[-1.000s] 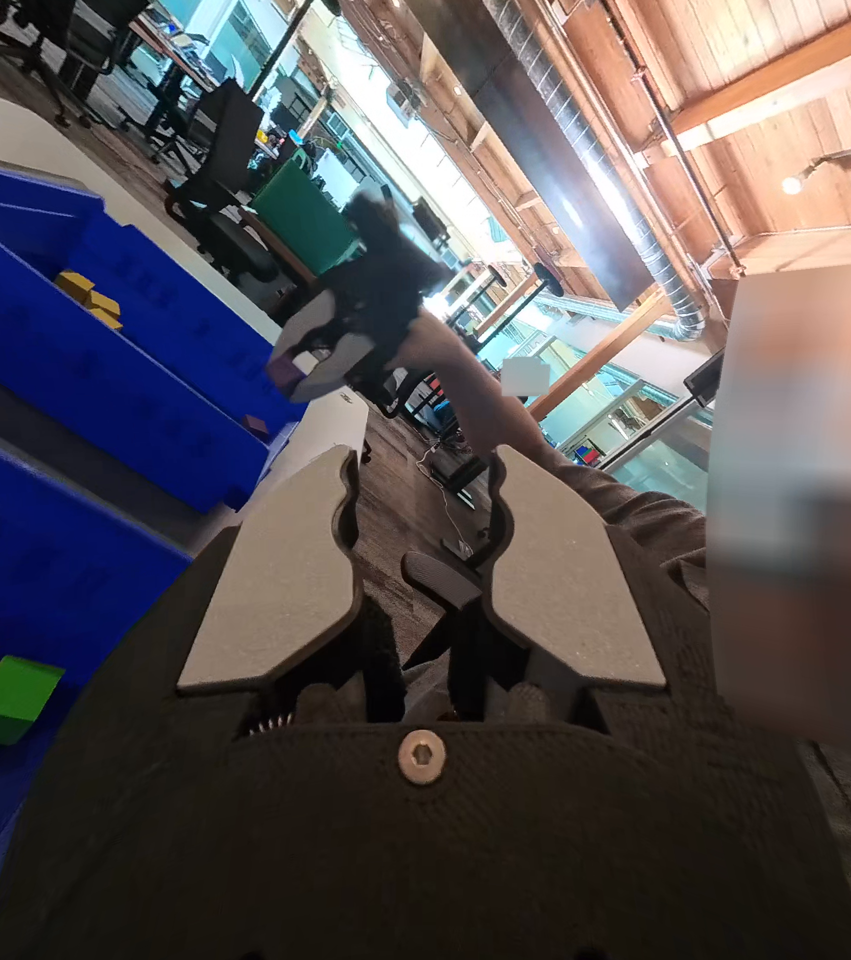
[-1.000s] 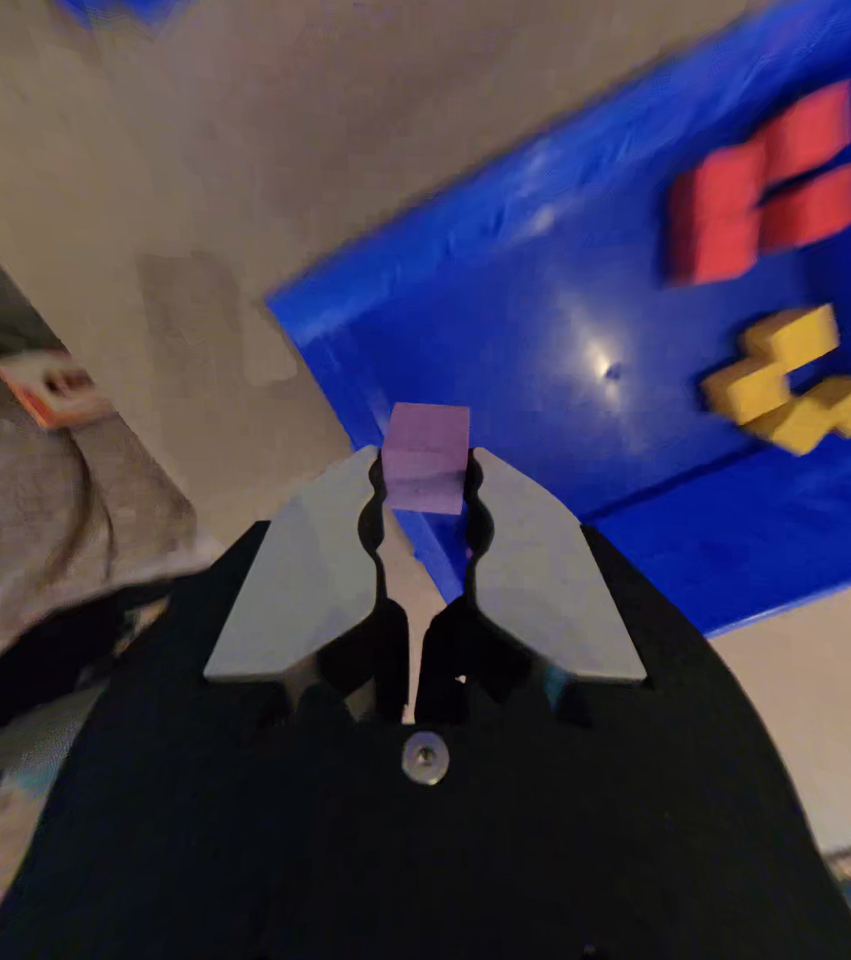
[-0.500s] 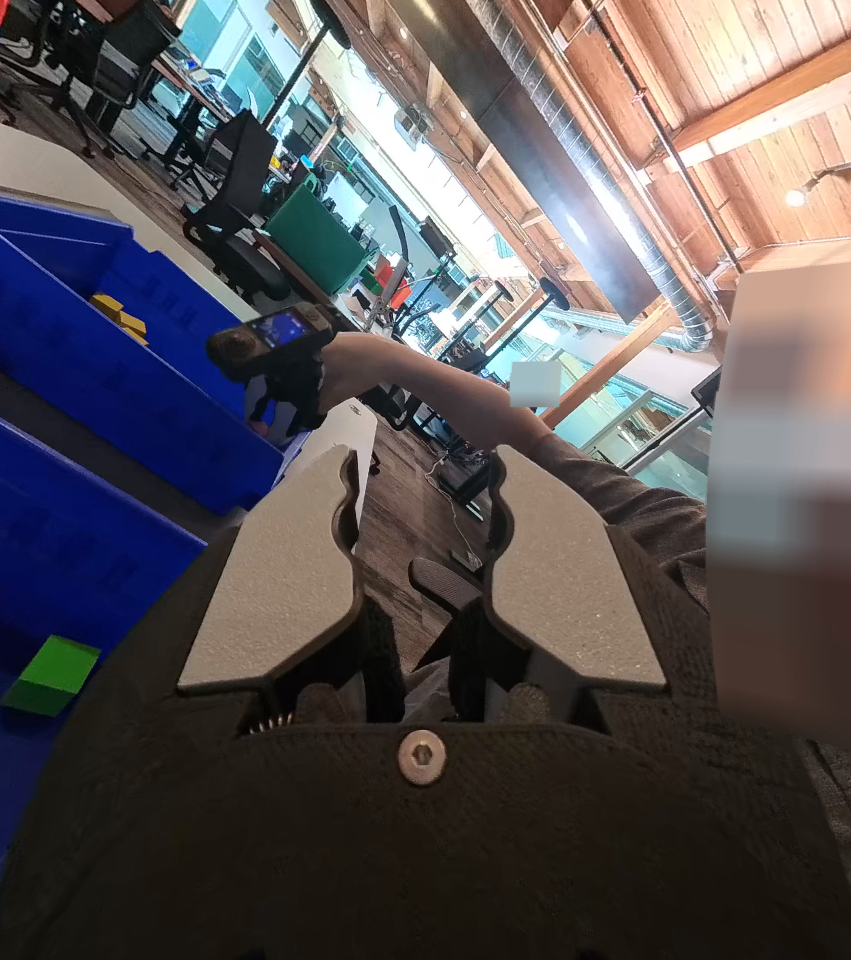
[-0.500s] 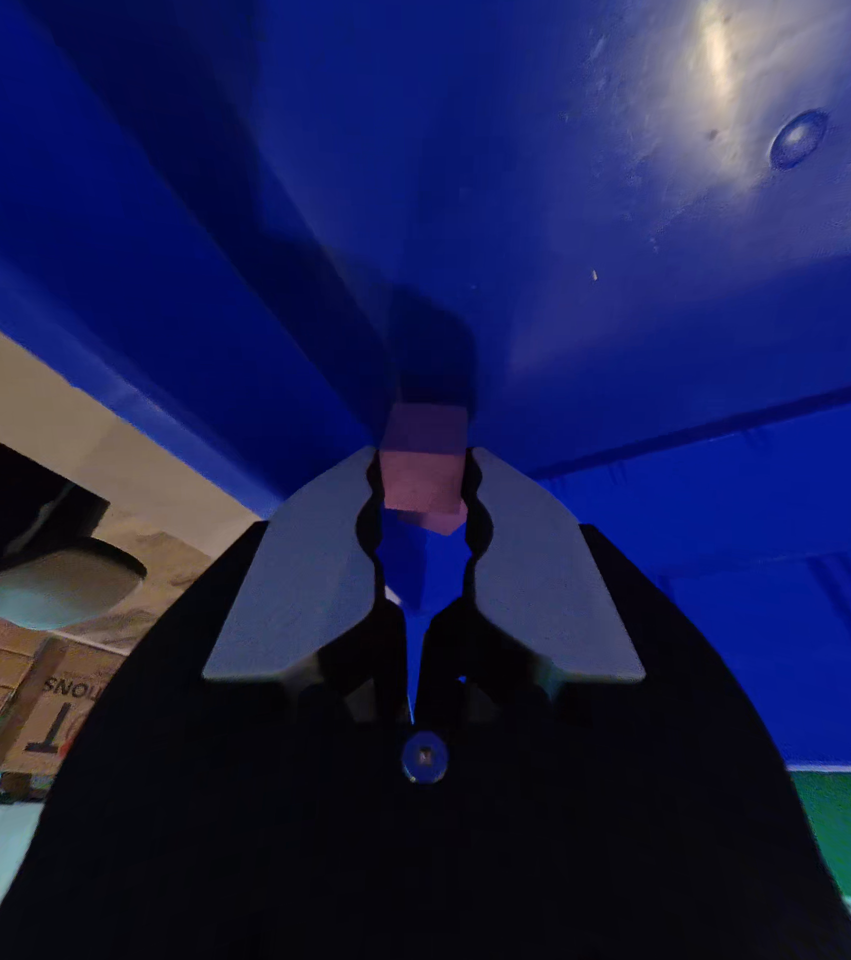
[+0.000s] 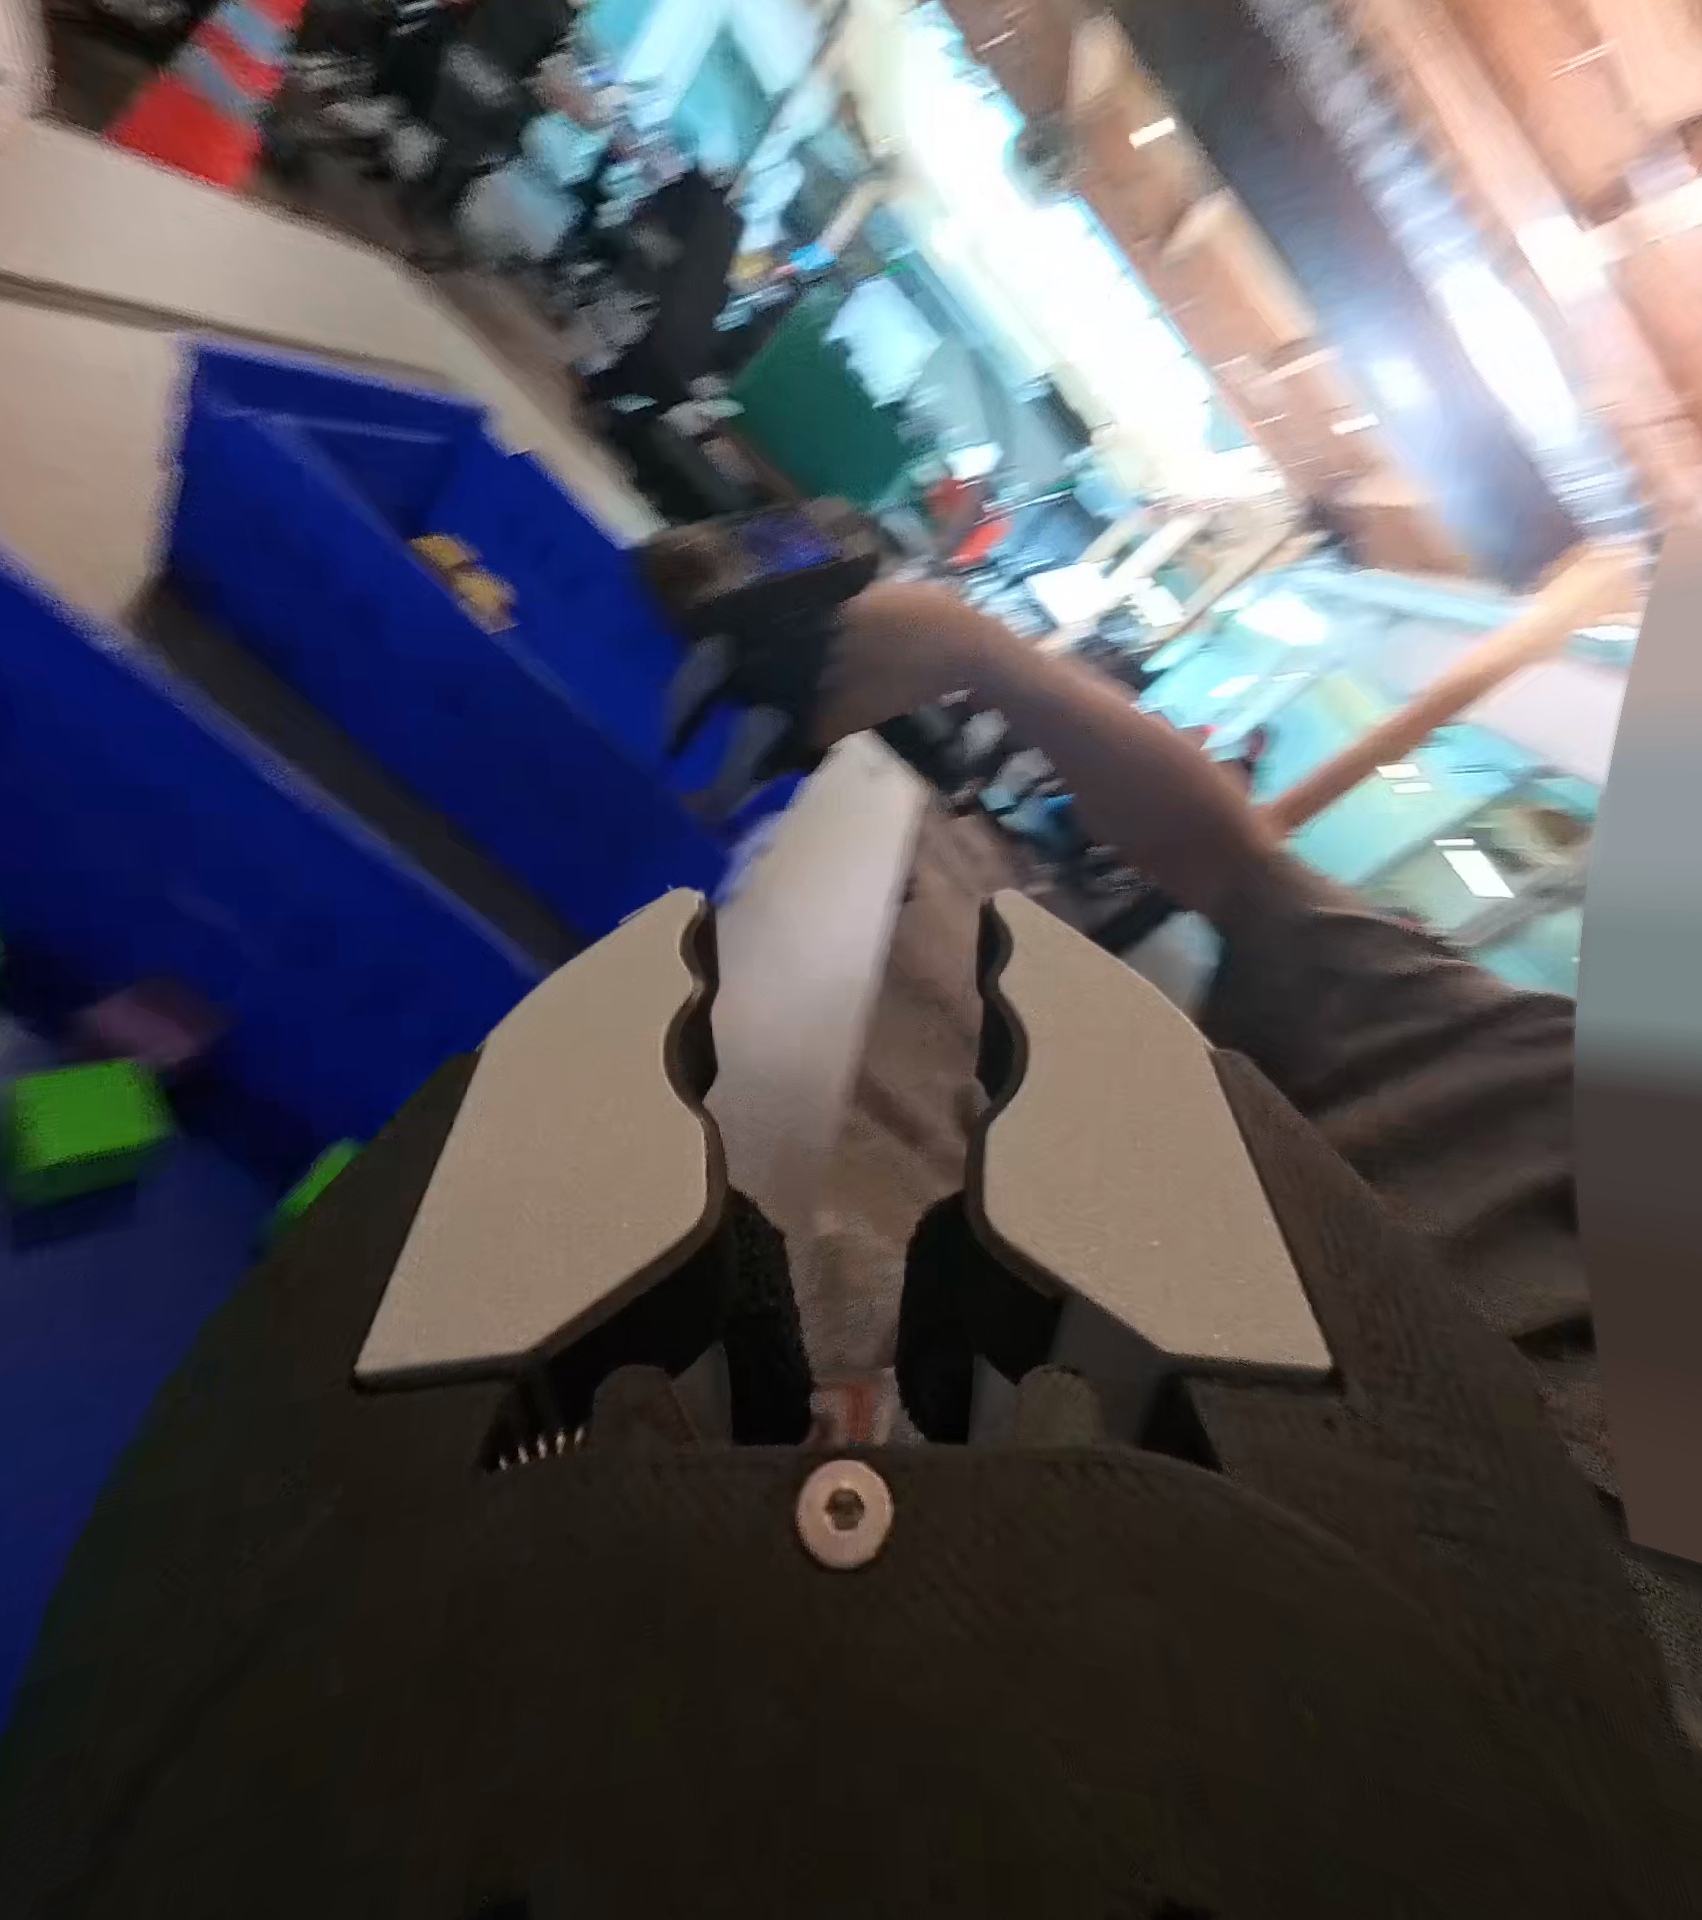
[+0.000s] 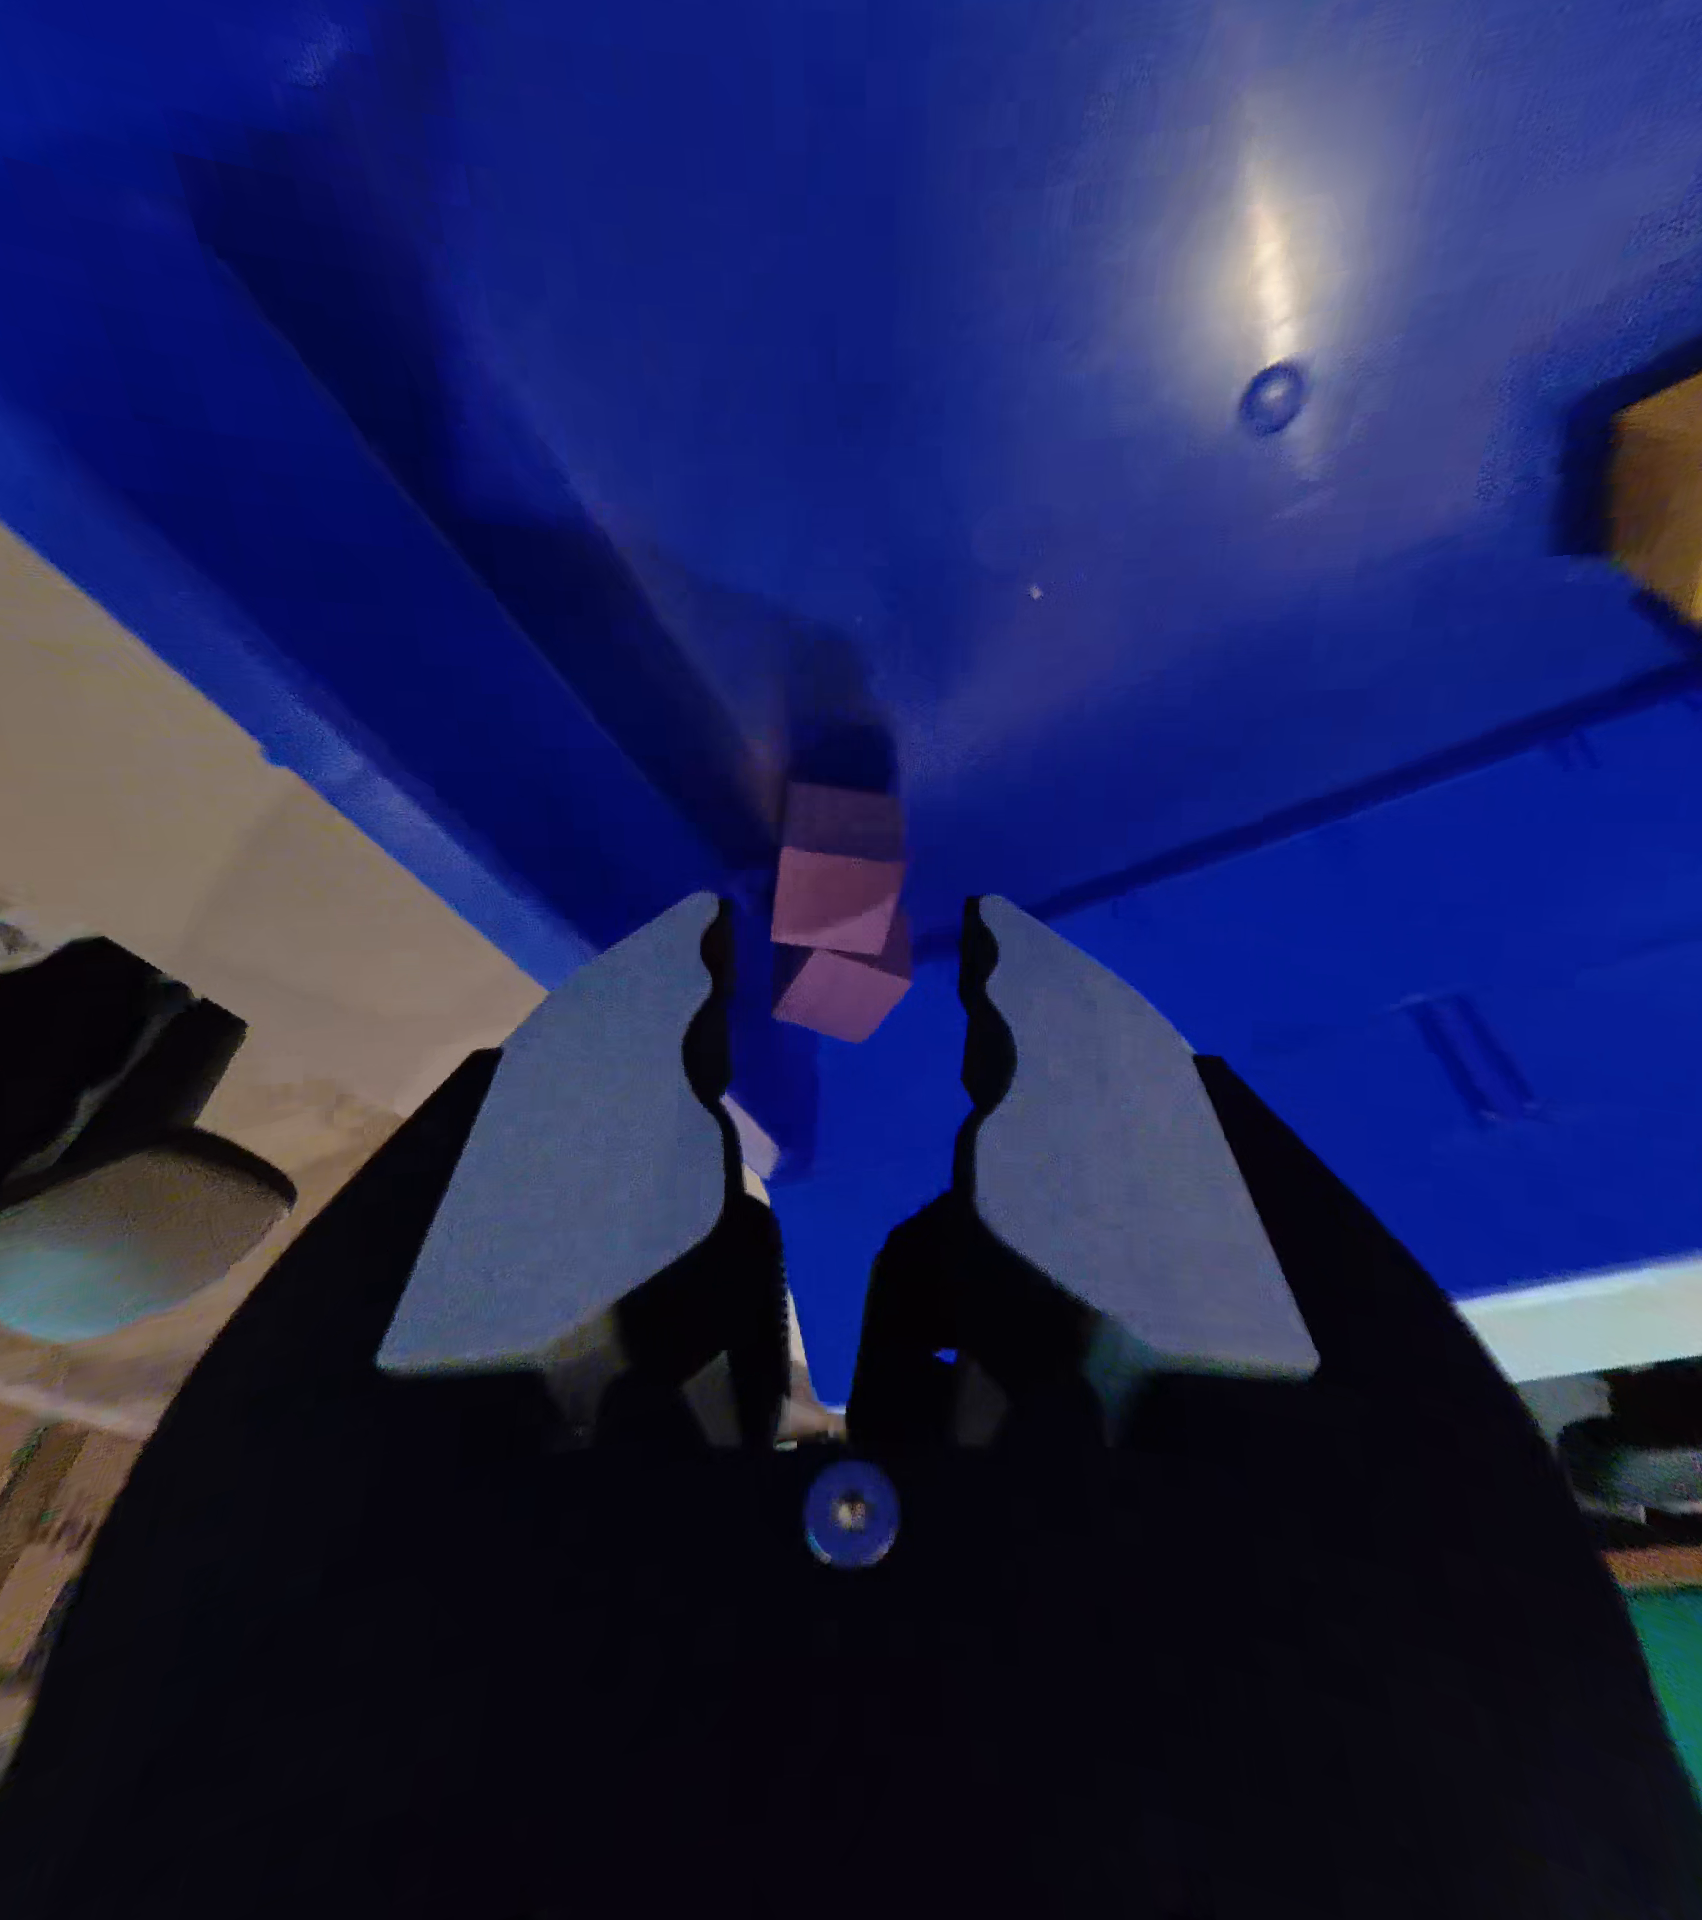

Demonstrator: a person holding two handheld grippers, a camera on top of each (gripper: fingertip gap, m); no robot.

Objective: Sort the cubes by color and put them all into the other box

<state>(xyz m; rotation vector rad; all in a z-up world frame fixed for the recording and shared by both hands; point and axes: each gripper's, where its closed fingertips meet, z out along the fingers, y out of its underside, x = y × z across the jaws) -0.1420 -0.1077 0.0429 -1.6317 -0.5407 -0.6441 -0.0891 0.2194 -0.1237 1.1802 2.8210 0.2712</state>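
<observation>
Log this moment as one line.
right gripper: open, purple block in bin | left gripper: open, empty

Left view high, oblique; right view close inside blue bin [image 6: 1034,312].

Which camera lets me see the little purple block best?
The right wrist view. The small purple block sits close up in the corner of the blue plastic bin, between the open right gripper fingers, not pinched. In the left wrist view that bin corner is hidden behind the far gripper.
</observation>
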